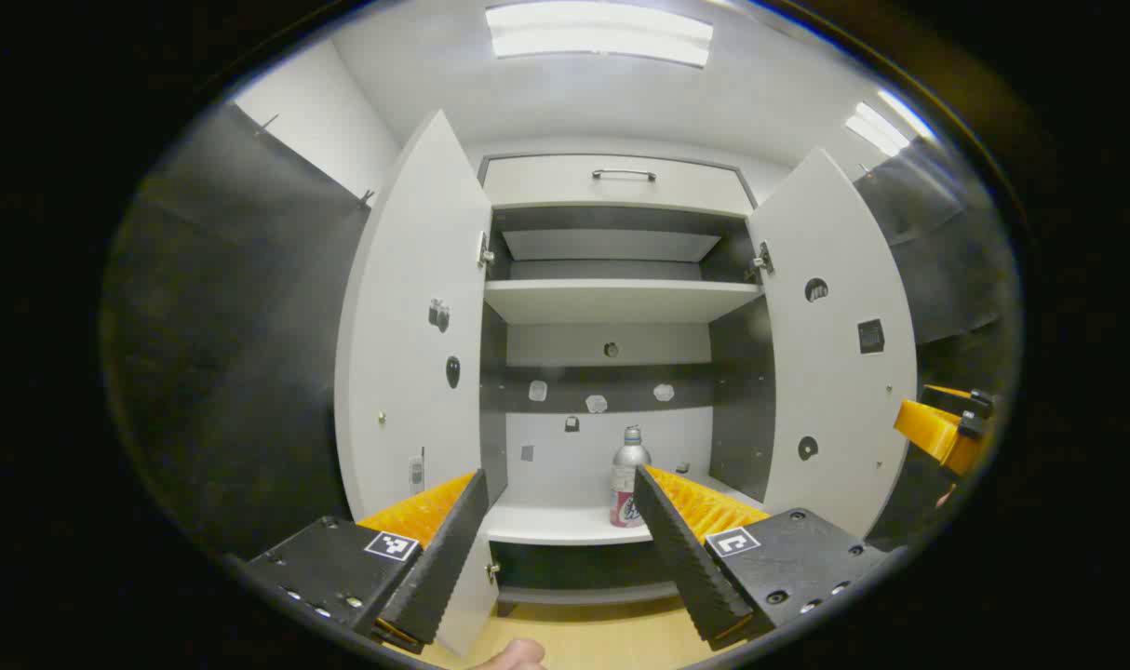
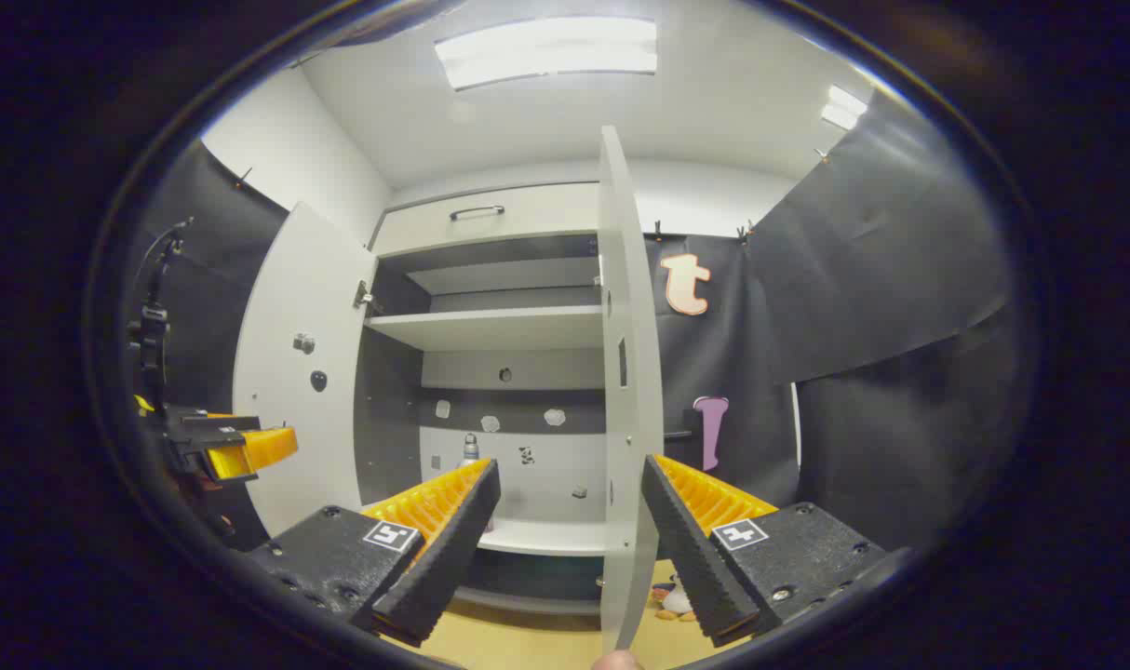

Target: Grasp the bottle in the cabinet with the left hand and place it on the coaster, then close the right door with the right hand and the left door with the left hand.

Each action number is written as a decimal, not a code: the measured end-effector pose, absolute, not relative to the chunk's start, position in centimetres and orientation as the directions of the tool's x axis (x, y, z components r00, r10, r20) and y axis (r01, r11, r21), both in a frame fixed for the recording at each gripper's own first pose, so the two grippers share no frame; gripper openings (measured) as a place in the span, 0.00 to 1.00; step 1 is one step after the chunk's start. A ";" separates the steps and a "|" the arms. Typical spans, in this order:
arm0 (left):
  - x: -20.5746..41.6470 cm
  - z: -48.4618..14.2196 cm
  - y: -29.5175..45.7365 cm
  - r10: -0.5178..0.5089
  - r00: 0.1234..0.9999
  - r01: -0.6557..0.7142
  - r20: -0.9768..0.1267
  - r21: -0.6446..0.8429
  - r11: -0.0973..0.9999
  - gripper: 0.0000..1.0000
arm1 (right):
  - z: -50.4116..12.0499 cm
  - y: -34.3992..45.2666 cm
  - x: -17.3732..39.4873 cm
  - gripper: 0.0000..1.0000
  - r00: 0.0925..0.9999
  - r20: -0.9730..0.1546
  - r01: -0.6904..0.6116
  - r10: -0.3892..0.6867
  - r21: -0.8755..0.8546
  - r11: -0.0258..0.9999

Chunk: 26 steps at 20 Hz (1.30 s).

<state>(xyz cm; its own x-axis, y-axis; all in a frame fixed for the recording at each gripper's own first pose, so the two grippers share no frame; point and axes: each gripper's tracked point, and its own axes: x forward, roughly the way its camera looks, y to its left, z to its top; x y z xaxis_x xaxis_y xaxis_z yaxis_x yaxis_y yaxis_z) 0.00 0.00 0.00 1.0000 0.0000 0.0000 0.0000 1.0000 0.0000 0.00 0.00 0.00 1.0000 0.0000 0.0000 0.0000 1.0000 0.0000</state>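
Now reaching for the bottle — first step, nothing grasped yet.

Nearest, the left gripper (image 1: 558, 544) is hanging with its jaws spread wide and empty, facing the cabinet; farther in, the bottle (image 1: 628, 478) is standing upright on the lower shelf (image 1: 546, 524) between both open doors. Next it needs advancing and centring — the right gripper (image 2: 565, 549) is waiting, likewise agape, by the right door (image 2: 628, 391).
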 end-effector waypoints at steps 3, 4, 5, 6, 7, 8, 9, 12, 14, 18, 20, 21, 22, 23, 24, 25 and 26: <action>-0.1 1.1 0.9 0.026 0.999 -0.026 0.023 0.034 0.999 0.99 | 0.8 0.3 0.1 1.00 0.999 0.028 -0.017 0.017 -0.001 1.000; -0.2 1.2 1.1 0.030 0.999 -0.031 0.027 0.033 0.999 0.99 | 1.2 0.8 0.2 1.00 0.999 0.039 -0.024 0.024 -0.003 1.000; -0.1 1.2 1.2 0.027 0.999 -0.028 0.028 0.026 0.999 0.99 | 1.4 1.1 0.3 1.00 0.999 0.044 -0.028 0.028 -0.011 1.000; -0.1 1.2 1.1 0.022 0.999 -0.023 0.027 0.017 1.000 0.97 | 1.4 1.2 0.4 1.00 0.998 0.048 -0.029 0.030 -0.017 0.999; -0.1 1.0 1.0 0.017 1.000 -0.018 0.022 0.014 1.000 0.97 | 1.5 1.4 0.4 1.00 0.998 0.053 -0.037 0.038 -0.020 0.999; 0.0 0.9 1.2 0.020 1.000 -0.020 0.019 0.014 1.000 0.97 | 1.4 1.7 0.6 1.00 0.997 0.054 -0.046 0.047 -0.021 0.999; 0.1 0.9 1.3 0.022 1.000 -0.022 0.017 0.017 1.000 0.97 | 1.3 2.0 0.6 1.00 0.997 0.055 -0.056 0.057 -0.020 0.998; 0.1 1.0 1.2 0.015 1.000 -0.015 0.019 0.022 1.000 0.99 | 1.1 2.0 0.9 1.00 0.997 0.051 -0.057 0.058 -0.024 0.998; 0.2 0.9 0.9 0.006 1.000 -0.006 0.013 0.021 1.000 0.97 | 1.2 2.1 1.0 1.00 0.997 0.055 -0.061 0.062 -0.022 0.998; 0.6 0.7 0.3 0.002 1.000 -0.003 0.011 0.041 0.999 0.99 | 1.2 2.2 1.5 1.00 0.996 0.056 -0.065 0.066 -0.022 0.998; 0.8 0.7 0.0 -0.001 1.000 0.000 0.014 0.051 0.999 0.96 | 1.0 2.2 1.9 1.00 0.997 0.047 -0.061 0.062 -0.024 0.998; 1.2 0.6 -0.1 -0.004 1.000 0.003 0.014 0.051 0.999 0.98 | 1.1 2.2 2.0 1.00 0.997 0.043 -0.059 0.060 -0.025 0.998; 1.5 0.5 -0.2 -0.008 1.000 0.007 0.015 0.047 0.999 0.98 | 1.0 2.1 2.1 1.00 0.998 0.042 -0.054 0.055 -0.024 0.998; 1.8 0.3 -0.3 -0.012 1.000 0.011 0.011 0.042 0.999 0.98 | 1.1 1.9 2.0 1.00 0.998 0.045 -0.048 0.049 -0.021 0.999; 2.2 0.2 -0.4 -0.015 1.000 0.015 0.008 0.037 0.999 0.96 | 1.1 1.8 2.0 1.00 0.998 0.045 -0.040 0.041 -0.022 0.999; 2.6 0.0 -0.5 -0.022 1.000 0.022 0.001 0.029 0.999 0.97 | 1.1 1.7 2.0 1.00 0.998 0.046 -0.036 0.037 -0.023 0.999; 3.1 -0.3 -0.7 -0.026 1.000 0.026 -0.006 0.022 0.999 0.97 | 1.1 1.6 2.0 1.00 0.999 0.045 -0.027 0.028 -0.026 0.999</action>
<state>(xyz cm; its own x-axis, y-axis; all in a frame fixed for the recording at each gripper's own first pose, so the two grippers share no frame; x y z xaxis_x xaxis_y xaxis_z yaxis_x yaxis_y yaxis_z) 3.10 -0.66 -0.31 0.9996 -0.0262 -0.0057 0.0264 0.9994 0.0220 1.98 1.58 1.05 0.9986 0.0280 0.0455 -0.0268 0.9993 -0.0263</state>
